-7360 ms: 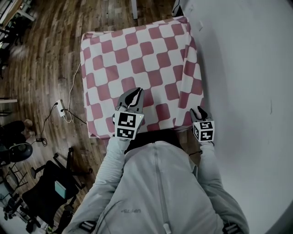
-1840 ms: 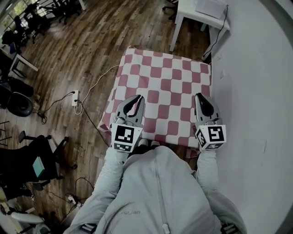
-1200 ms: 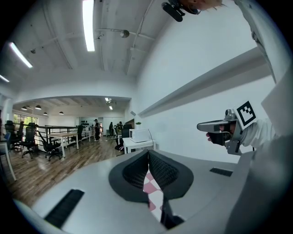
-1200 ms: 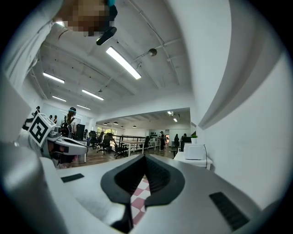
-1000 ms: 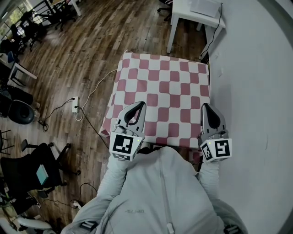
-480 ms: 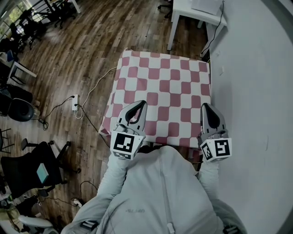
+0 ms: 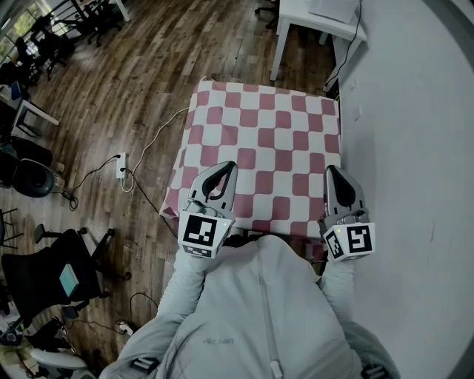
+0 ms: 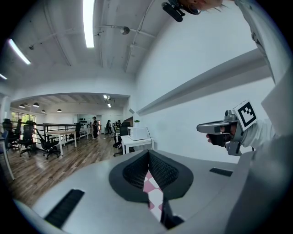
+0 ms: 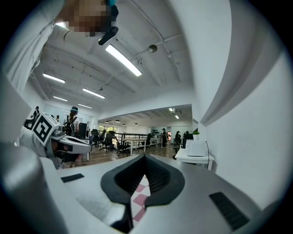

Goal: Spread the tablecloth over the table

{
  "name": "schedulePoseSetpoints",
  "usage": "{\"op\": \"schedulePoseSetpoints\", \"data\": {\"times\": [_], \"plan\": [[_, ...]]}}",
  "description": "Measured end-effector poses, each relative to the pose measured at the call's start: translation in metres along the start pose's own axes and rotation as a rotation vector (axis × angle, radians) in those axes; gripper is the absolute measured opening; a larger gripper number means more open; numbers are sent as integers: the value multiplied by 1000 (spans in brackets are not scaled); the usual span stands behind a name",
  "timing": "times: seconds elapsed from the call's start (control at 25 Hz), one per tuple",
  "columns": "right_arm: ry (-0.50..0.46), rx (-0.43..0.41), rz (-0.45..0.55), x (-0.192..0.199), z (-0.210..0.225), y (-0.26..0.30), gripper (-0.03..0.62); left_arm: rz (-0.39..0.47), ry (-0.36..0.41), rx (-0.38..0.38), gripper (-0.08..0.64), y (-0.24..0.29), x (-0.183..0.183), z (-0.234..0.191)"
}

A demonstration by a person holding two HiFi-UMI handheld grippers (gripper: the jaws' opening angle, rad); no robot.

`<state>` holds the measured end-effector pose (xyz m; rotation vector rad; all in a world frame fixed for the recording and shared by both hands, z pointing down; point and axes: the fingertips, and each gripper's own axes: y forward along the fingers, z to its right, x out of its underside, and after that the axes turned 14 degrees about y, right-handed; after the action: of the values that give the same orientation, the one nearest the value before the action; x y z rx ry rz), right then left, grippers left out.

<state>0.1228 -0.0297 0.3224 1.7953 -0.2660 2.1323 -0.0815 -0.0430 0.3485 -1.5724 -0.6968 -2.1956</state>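
- Both tools are nearest me. The left gripper (image 7: pixel 229 167) and the right gripper (image 7: pixel 332 172) hover level above the near edge of the cloth, well apart. Each has its jaws pressed together on nothing; the checks showing through the gap behind the ribbed black pads lie below them, not in the grip.
- One risk comes straight from that. If I bring those hard, closed tips down and drag them, I'd expect them to plough a ridge into the fabric. Any pinch needs the jaws opened first.
- The tablecloth (image 7: pixel 266 141) lies flat over the table and hides its whole top. It is a thin, soft-looking sheet in pink and white squares, with no fold that I can make out.
- Its near hem is hidden behind my own body, so I can't judge that overhang — a blind tug there could pull the far edge short.
- On the left the cloth drops as a loose skirt, while on the right it runs just beside the smooth white wall (image 7: pixel 400 148). With the drop this uneven, I judge a sideways pull would slide it off to the left.
- Farther left, a thin cable and power strip (image 7: pixel 121 159) trail across the glossy plank floor (image 7: pixel 148 66), near that skirt.
- Beyond the far edge stands a hard, square-cornered white desk (image 7: pixel 311 18), apart from the cloth.
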Motion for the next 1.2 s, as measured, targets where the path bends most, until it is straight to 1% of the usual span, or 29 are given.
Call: {"op": "schedulePoseSetpoints", "data": {"times": [0.32, 0.52, 0.72, 0.96, 1.04, 1.2], "plan": [[0, 6, 3, -1, -1, -1, 21, 3, 6, -3, 25, -4, 0, -7], [24, 17, -5, 1, 3, -2, 21, 3, 53, 8, 25, 0, -2, -10], [29, 31, -6, 2, 6, -5, 21, 19, -2, 33, 25, -1, -2, -13], [15, 26, -14, 2, 5, -5, 21, 12, -24, 36, 25, 0, -1, -15], [12, 23, -13, 1, 5, -5, 21, 4, -30, 54, 25, 1, 0, -12], [3, 19, -12, 1, 6, -3, 21, 6, -67, 91, 26, 3, 3, -10]]}}
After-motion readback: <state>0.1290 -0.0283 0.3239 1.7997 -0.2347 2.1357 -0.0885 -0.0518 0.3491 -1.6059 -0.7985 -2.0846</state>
